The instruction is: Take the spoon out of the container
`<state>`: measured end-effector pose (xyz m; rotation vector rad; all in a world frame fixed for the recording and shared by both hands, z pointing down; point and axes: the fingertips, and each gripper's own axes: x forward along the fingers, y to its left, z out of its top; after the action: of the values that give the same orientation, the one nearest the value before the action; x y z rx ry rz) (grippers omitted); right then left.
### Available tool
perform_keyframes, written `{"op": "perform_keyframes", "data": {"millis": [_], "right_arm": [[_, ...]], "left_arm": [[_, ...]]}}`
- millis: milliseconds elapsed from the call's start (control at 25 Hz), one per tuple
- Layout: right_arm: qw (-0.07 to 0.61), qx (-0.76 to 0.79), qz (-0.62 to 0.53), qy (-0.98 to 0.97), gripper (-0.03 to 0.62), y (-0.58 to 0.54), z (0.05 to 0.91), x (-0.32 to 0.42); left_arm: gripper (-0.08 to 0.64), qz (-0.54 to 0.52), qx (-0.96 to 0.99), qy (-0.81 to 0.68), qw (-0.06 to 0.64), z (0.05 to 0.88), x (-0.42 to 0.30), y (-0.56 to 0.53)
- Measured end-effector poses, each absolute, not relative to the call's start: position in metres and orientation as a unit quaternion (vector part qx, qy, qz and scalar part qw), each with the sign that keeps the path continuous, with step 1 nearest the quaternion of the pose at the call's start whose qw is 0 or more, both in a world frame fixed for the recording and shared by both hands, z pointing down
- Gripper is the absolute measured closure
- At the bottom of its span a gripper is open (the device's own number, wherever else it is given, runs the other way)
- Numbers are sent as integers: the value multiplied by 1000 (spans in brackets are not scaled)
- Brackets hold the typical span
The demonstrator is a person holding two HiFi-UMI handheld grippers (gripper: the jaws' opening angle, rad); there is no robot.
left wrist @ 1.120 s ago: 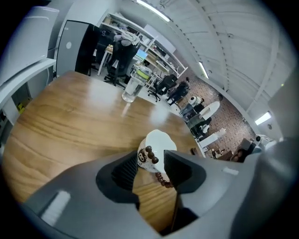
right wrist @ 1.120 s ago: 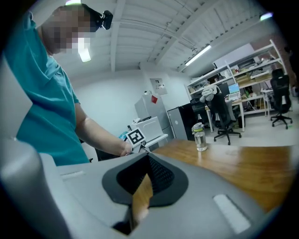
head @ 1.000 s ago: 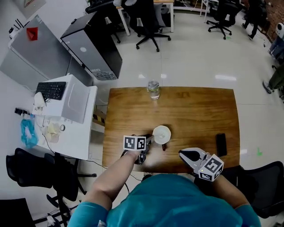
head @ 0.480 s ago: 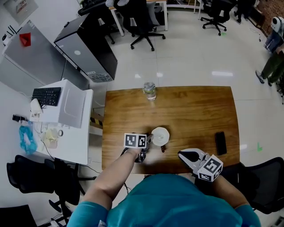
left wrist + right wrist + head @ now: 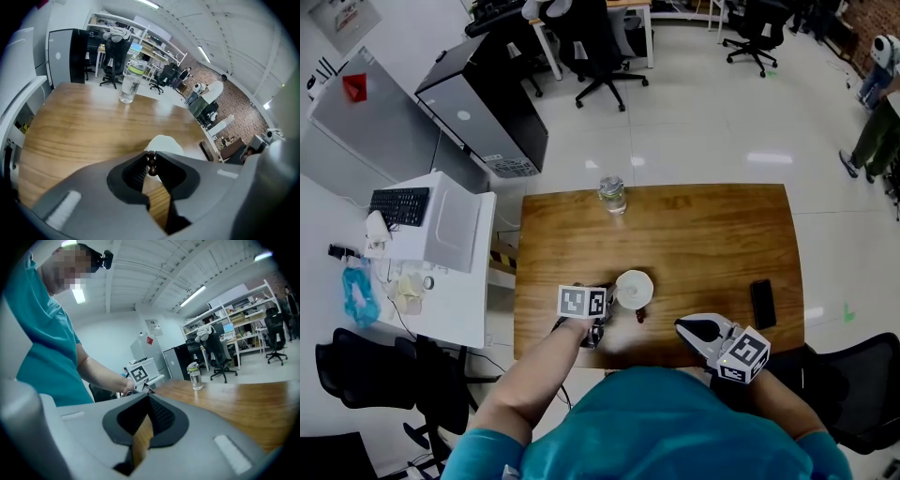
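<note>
The white container (image 5: 635, 289) stands on the wooden table (image 5: 712, 234), toward the table's near edge. The left gripper (image 5: 151, 157) reaches in from the container's left and slopes down at it. Its jaws have just been closing and now pinch the spoon (image 5: 152, 169) at their very tips.

Only the spoon's dark, beaded handle end shows, just in front of the container's near wall. In the left gripper view two round beads sit one above the other. This piece therefore runs up along the slit between the jaws, its upper end pointing toward the container. The bowl end cannot be seen, so I cannot tell how far it still sits inside.

In the head view a small dark mark lies on the table right at the container's near side. Whether it belongs to the spoon is unclear.

The right gripper (image 5: 149, 397) is held level, to the near right of the container and well apart from it, over the table's near edge. It points across toward the left hand (image 5: 123, 386). Its jaws are closed tip to tip with nothing between them.

On the far side of the container, near the table's far edge, stands a clear bottle (image 5: 612, 194). A flat dark phone (image 5: 761, 304) lies well to the container's right.
</note>
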<state>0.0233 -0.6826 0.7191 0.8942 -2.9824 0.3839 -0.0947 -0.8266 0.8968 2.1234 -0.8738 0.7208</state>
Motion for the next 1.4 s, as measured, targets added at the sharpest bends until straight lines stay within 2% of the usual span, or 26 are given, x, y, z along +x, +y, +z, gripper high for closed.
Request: {"op": "perform_keyframes", "data": {"millis": [440, 720, 920, 1160, 1280, 1400], "right_arm": [[-36, 251, 102, -962, 591, -642, 669, 52], [-55, 225, 109, -967, 591, -592, 656, 57], [-57, 223, 105, -967, 591, -527, 650, 28], [-14, 238, 71, -969, 591, -446, 628, -68], [11, 262, 48, -964, 591, -411, 611, -97], [5, 285, 51, -957, 591, -371, 592, -119]], "left_arm": [[509, 121, 851, -349, 374, 742, -103, -743], [509, 42, 847, -350, 397, 695, -117, -641], [509, 26, 851, -348, 392, 687, -154, -562], [509, 14, 870, -313, 381, 679, -258, -491], [509, 15, 875, -280, 396, 679, -291, -464], [509, 37, 881, -255, 396, 661, -311, -428]]}}
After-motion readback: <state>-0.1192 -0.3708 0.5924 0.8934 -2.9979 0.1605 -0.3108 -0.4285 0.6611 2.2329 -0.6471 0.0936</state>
